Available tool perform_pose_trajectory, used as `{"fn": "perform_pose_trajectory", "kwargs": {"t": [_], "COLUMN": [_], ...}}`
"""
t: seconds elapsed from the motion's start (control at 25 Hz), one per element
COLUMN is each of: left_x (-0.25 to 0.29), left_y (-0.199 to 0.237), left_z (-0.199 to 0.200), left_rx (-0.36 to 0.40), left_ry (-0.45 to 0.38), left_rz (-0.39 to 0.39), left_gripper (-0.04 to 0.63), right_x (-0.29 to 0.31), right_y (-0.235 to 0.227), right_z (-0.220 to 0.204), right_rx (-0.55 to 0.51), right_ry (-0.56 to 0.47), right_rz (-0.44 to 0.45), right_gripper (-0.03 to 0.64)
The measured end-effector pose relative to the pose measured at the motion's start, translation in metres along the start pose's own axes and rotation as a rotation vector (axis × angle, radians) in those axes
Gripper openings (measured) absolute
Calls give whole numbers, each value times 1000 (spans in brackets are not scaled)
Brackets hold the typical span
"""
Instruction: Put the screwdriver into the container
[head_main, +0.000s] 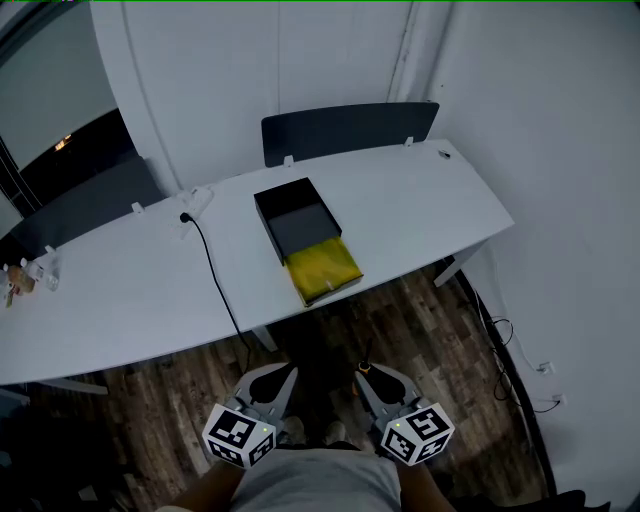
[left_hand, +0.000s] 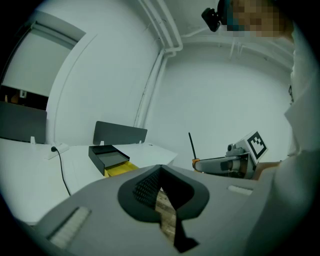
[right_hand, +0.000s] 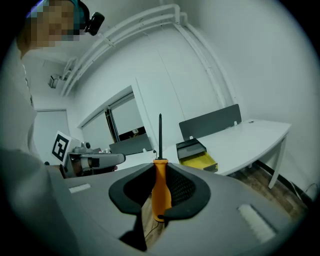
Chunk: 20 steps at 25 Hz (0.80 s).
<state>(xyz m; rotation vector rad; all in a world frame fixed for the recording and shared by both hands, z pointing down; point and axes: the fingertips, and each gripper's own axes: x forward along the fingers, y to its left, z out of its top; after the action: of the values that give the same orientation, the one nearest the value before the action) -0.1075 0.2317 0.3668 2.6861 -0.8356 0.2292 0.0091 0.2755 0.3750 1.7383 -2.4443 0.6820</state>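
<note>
The screwdriver (right_hand: 161, 187) has an orange handle and a thin dark shaft pointing away from me. My right gripper (right_hand: 161, 172) is shut on the handle, low in front of my body (head_main: 368, 375). The left gripper view catches the shaft (left_hand: 192, 145) rising from that gripper. The container is a black open box (head_main: 295, 218) on the white table (head_main: 430, 210), with a yellow part (head_main: 324, 268) sticking out of its near end over the table edge. My left gripper (head_main: 290, 372) hangs beside the right one, its tips (left_hand: 160, 170) meeting on nothing. Both grippers are well short of the table.
A black cable (head_main: 215, 275) runs from a socket (head_main: 195, 203) across the table and over its front edge. A dark divider panel (head_main: 350, 128) stands behind the box. Small items (head_main: 30, 272) lie at the far left. Wooden floor (head_main: 470, 400) lies below, with cables (head_main: 510, 350) by the right wall.
</note>
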Motion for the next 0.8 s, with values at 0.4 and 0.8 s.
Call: {"fn": "perform_pose_trajectory", "kwargs": {"t": [0.4, 0.8], "left_x": [-11, -2], "left_y": [24, 27], "left_z": [3, 3], "left_rx": [19, 21], "left_ry": [-3, 3], "left_rz": [-34, -59], "left_gripper": [0, 0], "right_x": [20, 28], "right_y": [21, 19], "right_z": [0, -1], "right_rx": [-26, -19], "right_ry": [-19, -18], "right_rz": [-26, -35], "right_gripper": [86, 86]}}
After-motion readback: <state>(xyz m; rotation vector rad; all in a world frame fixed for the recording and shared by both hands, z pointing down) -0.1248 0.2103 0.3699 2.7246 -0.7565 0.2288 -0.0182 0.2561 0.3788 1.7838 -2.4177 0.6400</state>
